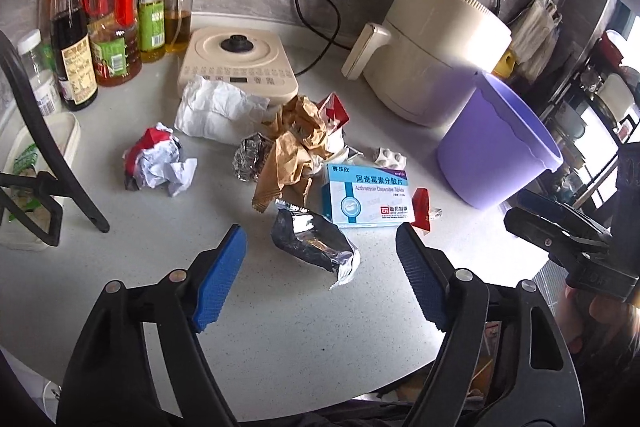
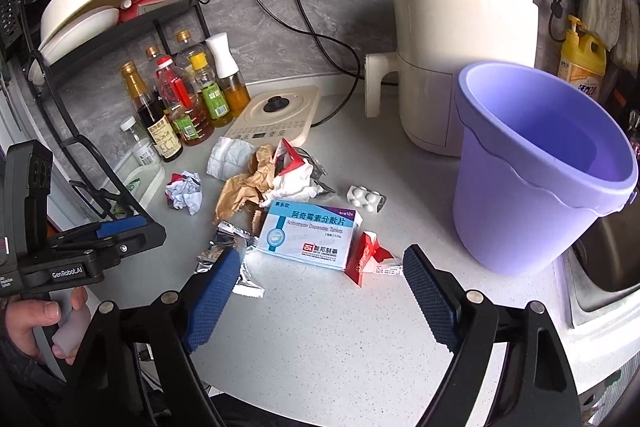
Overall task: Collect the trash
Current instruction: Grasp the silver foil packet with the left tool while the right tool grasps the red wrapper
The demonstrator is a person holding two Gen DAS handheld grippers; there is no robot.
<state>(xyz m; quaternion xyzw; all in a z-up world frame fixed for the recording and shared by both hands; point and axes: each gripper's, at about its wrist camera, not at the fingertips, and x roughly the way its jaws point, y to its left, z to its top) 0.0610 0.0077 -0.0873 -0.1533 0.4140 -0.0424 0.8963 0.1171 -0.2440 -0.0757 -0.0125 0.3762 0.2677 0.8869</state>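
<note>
Trash lies heaped on the white counter: a silver foil bag [image 1: 312,243], a blue-and-white medicine box [image 1: 366,197], brown paper [image 1: 292,147], crumpled white paper [image 1: 220,111], a red-and-white paper ball [image 1: 156,163], a blister pack [image 1: 390,158] and a red carton scrap [image 1: 420,211]. A purple bucket [image 2: 540,167] stands empty at the right. My left gripper [image 1: 320,231] is open, its blue pads on either side of the foil bag without touching it. My right gripper [image 2: 322,253] is open just in front of the medicine box [image 2: 308,235] and the red scrap [image 2: 364,255].
Oil and sauce bottles [image 1: 108,27] stand at the back left beside a black dish rack [image 2: 80,39]. A cream induction cooker [image 1: 240,59] and an air fryer [image 1: 432,55] with cables sit behind the pile. A sink [image 2: 600,267] lies right of the bucket.
</note>
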